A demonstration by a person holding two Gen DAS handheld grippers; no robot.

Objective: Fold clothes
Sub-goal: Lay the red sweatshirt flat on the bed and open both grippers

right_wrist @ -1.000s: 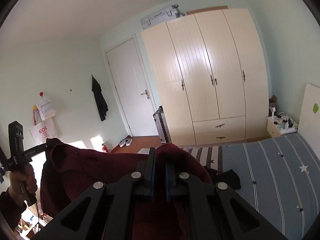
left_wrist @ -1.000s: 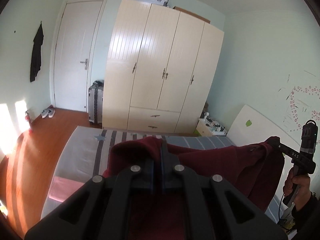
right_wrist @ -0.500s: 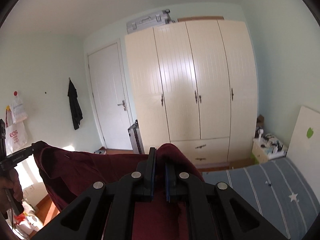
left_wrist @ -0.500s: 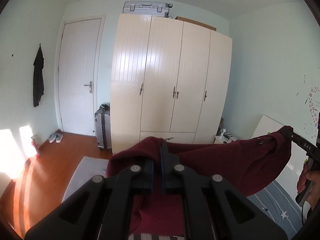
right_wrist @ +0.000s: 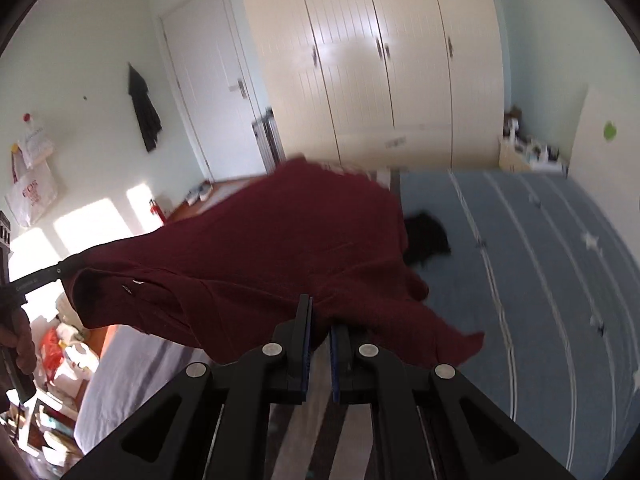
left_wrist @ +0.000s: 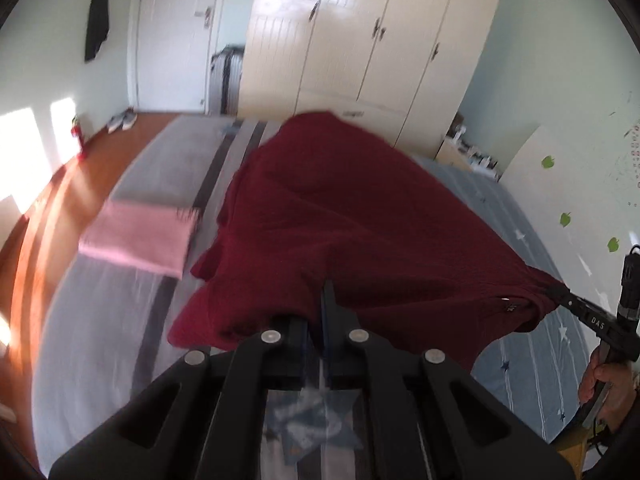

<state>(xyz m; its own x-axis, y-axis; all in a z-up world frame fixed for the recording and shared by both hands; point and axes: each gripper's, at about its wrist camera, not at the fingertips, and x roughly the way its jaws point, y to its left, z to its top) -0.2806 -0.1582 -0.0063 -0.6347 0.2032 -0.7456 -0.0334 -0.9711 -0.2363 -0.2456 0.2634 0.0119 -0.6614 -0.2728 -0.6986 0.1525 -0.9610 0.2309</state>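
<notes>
Over the striped bed, a maroon knit garment hung spread between both tools. Left gripper and right gripper each pinched its edge (fingertips buried in cloth). Folded pink towel blurred; black item partly hidden.

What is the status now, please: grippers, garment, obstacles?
Left gripper and right gripper both shut on the red garment. Garment spread above the bed. Pink folded cloth and black item lie nearby.
</notes>
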